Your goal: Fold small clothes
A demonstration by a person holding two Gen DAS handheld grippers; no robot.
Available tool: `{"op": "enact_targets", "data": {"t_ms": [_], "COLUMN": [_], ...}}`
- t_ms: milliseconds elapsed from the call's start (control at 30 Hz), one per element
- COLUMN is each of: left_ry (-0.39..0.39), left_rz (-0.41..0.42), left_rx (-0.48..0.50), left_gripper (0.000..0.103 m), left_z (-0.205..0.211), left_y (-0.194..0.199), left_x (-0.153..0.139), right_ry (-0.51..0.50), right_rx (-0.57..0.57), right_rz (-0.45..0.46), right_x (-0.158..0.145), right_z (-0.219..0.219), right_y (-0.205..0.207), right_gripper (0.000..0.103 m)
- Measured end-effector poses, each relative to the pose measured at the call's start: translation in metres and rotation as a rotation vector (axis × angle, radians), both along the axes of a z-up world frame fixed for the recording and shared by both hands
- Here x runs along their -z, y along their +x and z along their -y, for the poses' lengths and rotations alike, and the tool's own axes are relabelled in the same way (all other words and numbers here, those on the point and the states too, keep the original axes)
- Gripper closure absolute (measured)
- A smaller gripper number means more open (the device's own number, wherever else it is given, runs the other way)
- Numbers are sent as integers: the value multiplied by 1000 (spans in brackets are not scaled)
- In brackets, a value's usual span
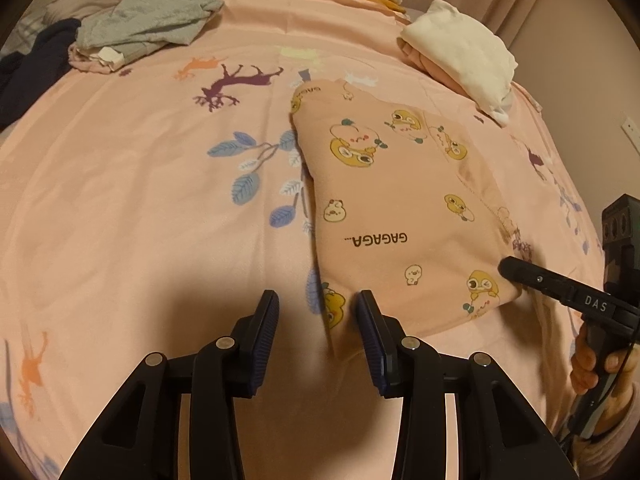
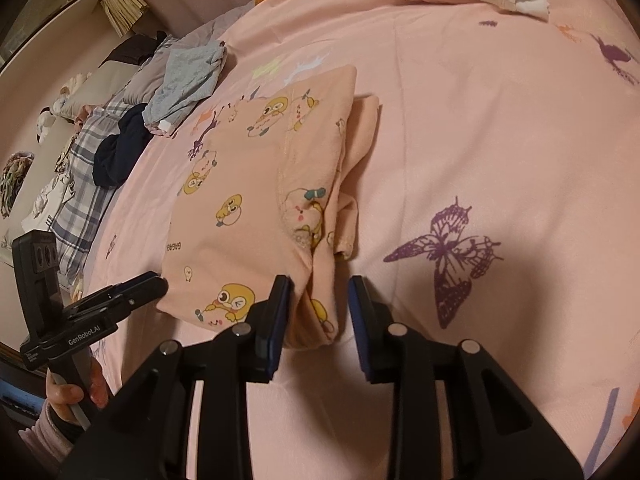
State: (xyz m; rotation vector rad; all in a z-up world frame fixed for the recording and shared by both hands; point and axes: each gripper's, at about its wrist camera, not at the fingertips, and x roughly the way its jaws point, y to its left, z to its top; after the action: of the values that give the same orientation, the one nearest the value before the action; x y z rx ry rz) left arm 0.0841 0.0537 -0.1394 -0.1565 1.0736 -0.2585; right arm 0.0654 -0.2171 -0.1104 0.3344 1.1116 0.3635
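A small peach garment with yellow cartoon ducks (image 1: 404, 216) lies folded on the pink bedsheet (image 1: 140, 208); it also shows in the right wrist view (image 2: 248, 200). My left gripper (image 1: 318, 306) is open, at the garment's near left corner, with nothing between its pads. My right gripper (image 2: 319, 292) is open, its jaws on either side of the garment's near right corner fold. The right gripper also shows in the left wrist view (image 1: 516, 268) at the garment's near right edge. The left gripper shows in the right wrist view (image 2: 156, 282) at the near left edge.
A folded white and pink stack (image 1: 460, 52) lies beyond the garment. A crumpled grey garment (image 1: 148, 20) and dark navy clothes (image 1: 32, 68) lie at the far left. A plaid pillow (image 2: 80, 184) is at the bed's far end. A wall (image 1: 580, 80) is on the right.
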Motion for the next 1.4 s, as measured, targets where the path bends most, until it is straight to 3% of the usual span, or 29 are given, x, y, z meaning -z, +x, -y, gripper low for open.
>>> {"op": "enact_targets", "data": {"t_ms": [200,400,467,633,900,1200,1300,1400], "left_ry": [10,28,30,57,36,37,32,45], "left_rz": [39,79,75,50,22,1,-10,-8], "left_rx": [1,45,64,89,82,55,41,37], "left_gripper": [62,64,69,69,69,69,69,69], "left_z": [5,23,29,38,33,27,25,26], "left_y": [5,6,8,9,8,0,-2,-4], "left_x": [-11,-16,-15,-2,4,6,8,8], "right_ry": [-62,-21,-16,-95,-70,-65,-69,-109], "right_rx": [51,36,14,-13,11,19,6,-3], "right_rz": [94,148,145,75,57,63,72,45], "right_x": [-17,-29,-27,-9,-8,-15,-15,-8], "right_z": [4,-4,-13,-31,-23,-19,-18,-20], "right_y": [5,21,29,42,42,19,7,1], "right_gripper": [76,79,79,80,82,76,66,65]}}
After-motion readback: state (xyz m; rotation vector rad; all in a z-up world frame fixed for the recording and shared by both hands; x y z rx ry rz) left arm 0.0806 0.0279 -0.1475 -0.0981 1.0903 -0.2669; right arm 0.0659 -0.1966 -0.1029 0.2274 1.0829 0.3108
